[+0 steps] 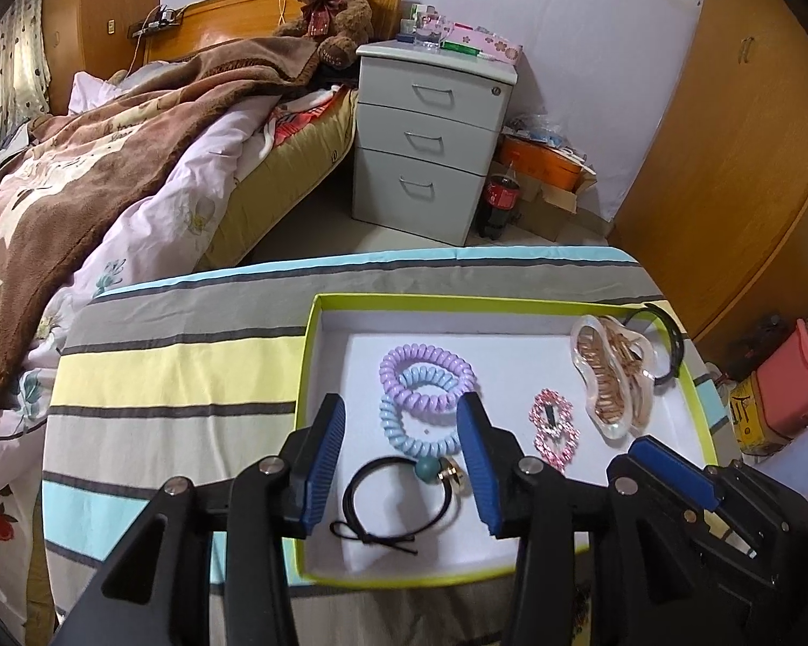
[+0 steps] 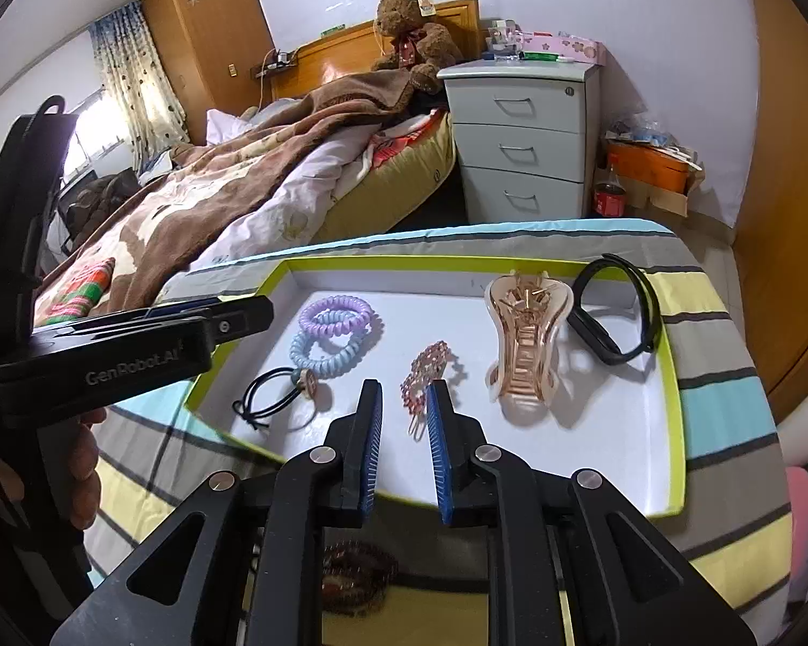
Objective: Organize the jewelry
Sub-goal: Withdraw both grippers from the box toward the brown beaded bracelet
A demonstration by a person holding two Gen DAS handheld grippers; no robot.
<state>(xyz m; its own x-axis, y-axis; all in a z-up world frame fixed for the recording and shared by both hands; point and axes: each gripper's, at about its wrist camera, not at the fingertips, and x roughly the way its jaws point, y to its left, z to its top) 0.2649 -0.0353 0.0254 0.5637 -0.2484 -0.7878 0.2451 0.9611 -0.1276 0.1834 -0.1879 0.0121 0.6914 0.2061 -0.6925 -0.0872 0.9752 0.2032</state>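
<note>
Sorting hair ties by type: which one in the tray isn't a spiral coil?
The black elastic hair tie with a teal bead; the purple and blue ones are coiled.

Black tongs (image 1: 404, 463), ribbed blue pads (image 1: 326, 463), silver screws.

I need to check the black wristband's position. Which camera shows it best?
The right wrist view: the black wristband shows whole, in the tray's far right corner beside the rose-gold hair clip. The left wrist view shows only part of it, behind the clip.
</note>
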